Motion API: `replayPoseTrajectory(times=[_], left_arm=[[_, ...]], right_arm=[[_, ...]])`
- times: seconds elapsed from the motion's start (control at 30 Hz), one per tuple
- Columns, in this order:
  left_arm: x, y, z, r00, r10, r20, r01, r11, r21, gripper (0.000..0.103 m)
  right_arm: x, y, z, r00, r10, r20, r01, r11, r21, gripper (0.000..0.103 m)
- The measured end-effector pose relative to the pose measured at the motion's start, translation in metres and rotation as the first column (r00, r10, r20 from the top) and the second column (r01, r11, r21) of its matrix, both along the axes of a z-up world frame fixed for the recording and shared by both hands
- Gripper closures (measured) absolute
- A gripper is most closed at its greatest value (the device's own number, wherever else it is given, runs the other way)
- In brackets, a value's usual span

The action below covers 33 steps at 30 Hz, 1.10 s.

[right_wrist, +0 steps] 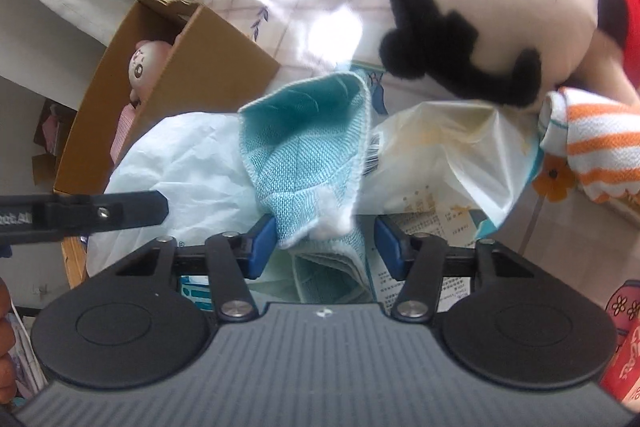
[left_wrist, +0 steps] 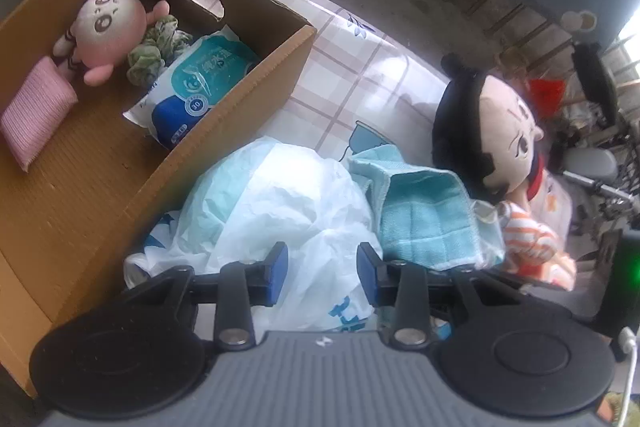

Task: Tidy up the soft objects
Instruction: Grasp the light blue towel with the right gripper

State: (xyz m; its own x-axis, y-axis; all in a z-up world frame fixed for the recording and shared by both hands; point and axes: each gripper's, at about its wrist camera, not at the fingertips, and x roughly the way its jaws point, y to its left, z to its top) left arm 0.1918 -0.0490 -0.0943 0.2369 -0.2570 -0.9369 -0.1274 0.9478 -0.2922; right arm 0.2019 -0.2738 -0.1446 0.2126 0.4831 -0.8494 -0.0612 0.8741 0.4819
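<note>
Looking along my left gripper: jaws part-open, crumpled white plastic bag between the pads, neither pad clearly pressing. Cardboard box ahead-left holds a pink plush.

Right view: my right gripper straddles the teal towel; left pad touches the fold, right pad stands clear. Black-haired doll lies ahead-right.
</note>
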Motion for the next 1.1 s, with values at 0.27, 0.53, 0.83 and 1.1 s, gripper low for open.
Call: replayPoseTrajectory(times=[0.27,0.53,0.83,1.1], left_arm=[[0.0,0.013,0.007,0.999,0.034,0.02,-0.032,0.997,-0.069,0.06],[0.0,0.025,0.013,0.997,0.068,0.028,-0.065,0.993,-0.101,0.052],[-0.004,0.057,0.028,0.985,0.173,-0.004,-0.168,0.954,-0.248,0.047],[-0.012,0.092,0.054,0.962,0.274,0.019,-0.264,0.94,-0.215,0.046]], right_arm=[[0.004,0.011,-0.014,0.997,-0.055,-0.055,0.055,0.998,0.008,0.077],[-0.014,-0.018,0.001,0.97,-0.234,-0.069,0.244,0.945,0.22,0.091],[-0.038,-0.03,0.034,0.945,-0.307,-0.109,0.312,0.753,0.579,0.091],[-0.043,0.007,0.079,0.96,-0.259,-0.11,0.249,0.602,0.759,0.091]])
